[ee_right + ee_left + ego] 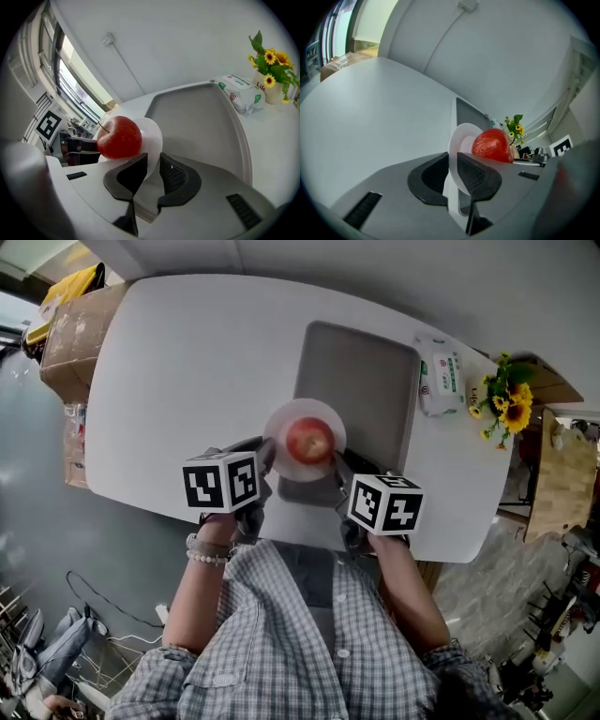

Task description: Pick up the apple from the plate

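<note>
We look down on a white table [187, 362], the largest thing here, with a cardboard box [70, 329] off its far-left corner. On the table lies a grey tray [375, 381]. Over the tray's near-left part sits a white plate [281, 427], and both tools meet there. The left gripper [265, 457] comes in at the plate's left rim and the right gripper [339, 470] at its right rim, so the plate is held between the two from opposite sides. In the left gripper view the left gripper [452, 180] has its fingers [476, 176] drawn close together, with the thin edge of the plate [461, 138] pinched between the ribbed pads. In the right gripper view the right gripper [152, 171] shows the same: its fingers [176, 176] stand only a narrow slot apart, and the rim of the plate [152, 133] fills that slot. We cannot tell whether the plate rests on the tray or is raised off it. The apple [309, 440] – red, stem up – sits in the middle of the plate, touched by neither gripper; we see it just beyond each pair of fingers [492, 144] [119, 137]. Nothing stands between either gripper and the fruit except the plate's own rim. Smaller things stay well apart at the far-right end of the table: a tissue pack [441, 376] beside the tray, and past it a bunch of sunflowers [506, 404].
</note>
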Demonstrator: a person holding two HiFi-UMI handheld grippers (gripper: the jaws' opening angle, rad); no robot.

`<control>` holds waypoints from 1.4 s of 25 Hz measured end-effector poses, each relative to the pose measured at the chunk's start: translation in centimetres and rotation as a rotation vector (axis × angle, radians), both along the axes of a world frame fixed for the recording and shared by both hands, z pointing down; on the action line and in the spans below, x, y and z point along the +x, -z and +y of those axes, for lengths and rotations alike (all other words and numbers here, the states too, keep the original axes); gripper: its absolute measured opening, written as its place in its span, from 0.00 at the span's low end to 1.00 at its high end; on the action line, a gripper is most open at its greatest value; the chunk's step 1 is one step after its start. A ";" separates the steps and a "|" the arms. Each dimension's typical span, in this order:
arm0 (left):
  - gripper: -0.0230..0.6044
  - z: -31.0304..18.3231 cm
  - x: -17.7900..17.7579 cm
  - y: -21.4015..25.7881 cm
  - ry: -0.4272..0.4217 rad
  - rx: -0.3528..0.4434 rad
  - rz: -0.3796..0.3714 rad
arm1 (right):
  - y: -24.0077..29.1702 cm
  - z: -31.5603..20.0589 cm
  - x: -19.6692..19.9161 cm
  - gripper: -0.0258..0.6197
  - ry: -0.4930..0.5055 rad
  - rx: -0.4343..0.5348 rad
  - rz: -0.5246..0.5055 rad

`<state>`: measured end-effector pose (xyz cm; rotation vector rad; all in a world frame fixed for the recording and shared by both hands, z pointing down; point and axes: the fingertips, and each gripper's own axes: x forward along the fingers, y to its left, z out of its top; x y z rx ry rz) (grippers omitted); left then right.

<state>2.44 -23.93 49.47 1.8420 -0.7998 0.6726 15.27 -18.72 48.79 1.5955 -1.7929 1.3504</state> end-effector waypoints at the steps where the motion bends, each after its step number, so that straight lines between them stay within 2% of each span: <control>1: 0.13 -0.1 -0.6 0.0 0.013 -0.001 -0.001 | 0.0 -0.2 -0.6 0.18 0.013 0.000 -0.001; 14: 0.13 -1.3 -9.5 -0.7 0.164 0.002 -0.036 | -0.6 -3.4 -8.9 0.18 0.186 -0.005 -0.002; 21: 0.13 -1.1 -13.7 -1.8 0.216 -0.026 -0.046 | -1.6 -4.2 -13.0 0.18 0.266 -0.029 0.027; 28: 0.13 -1.0 -17.8 -3.4 0.235 -0.041 -0.108 | -3.4 -4.0 -16.9 0.18 0.355 -0.104 0.070; 35: 0.13 -1.2 -19.4 -5.0 0.205 -0.057 -0.140 | -5.6 -3.3 -18.9 0.18 0.408 -0.194 0.142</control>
